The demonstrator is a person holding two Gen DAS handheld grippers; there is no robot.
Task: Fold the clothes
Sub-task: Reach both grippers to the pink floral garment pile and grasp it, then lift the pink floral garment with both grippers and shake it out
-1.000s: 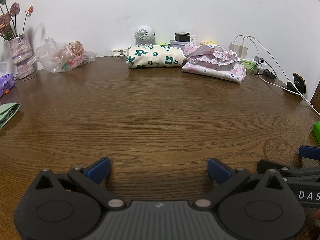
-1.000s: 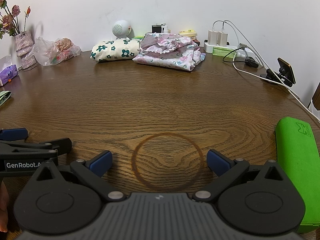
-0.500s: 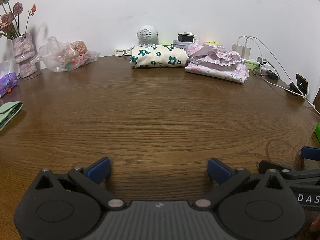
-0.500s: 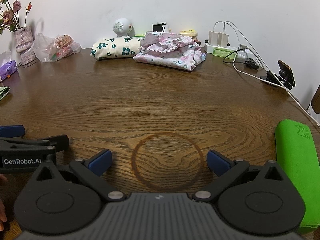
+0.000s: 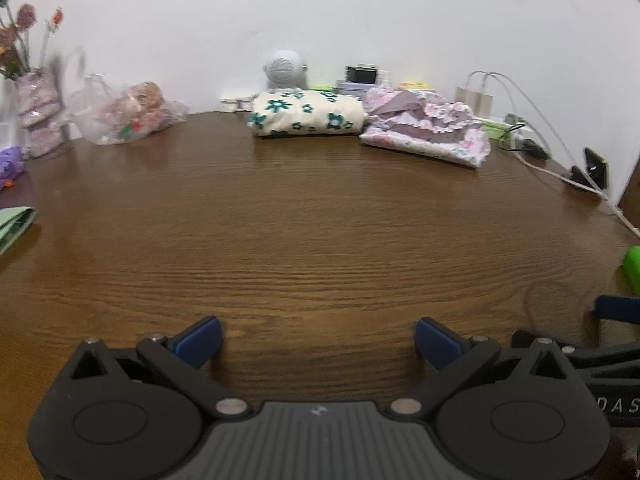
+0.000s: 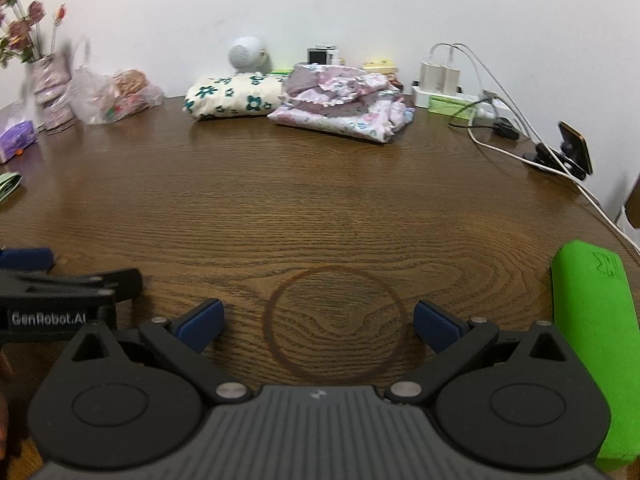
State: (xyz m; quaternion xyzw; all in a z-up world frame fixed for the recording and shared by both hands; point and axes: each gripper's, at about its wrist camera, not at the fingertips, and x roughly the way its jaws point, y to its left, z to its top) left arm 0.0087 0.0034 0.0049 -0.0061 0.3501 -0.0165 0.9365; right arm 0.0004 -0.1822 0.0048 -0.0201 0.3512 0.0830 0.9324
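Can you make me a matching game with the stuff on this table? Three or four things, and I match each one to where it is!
Things:
1. cream cloth bundle with teal flowers
2. bright green foam pad
3. clear plastic bag
4. dark ring stain

Places:
A. right near table edge
B. between the right gripper fingertips
C. far left, by the vase
D. beside the pink frilly clothes

Pairs: 1-D, 2-A, 3-C, 4-B
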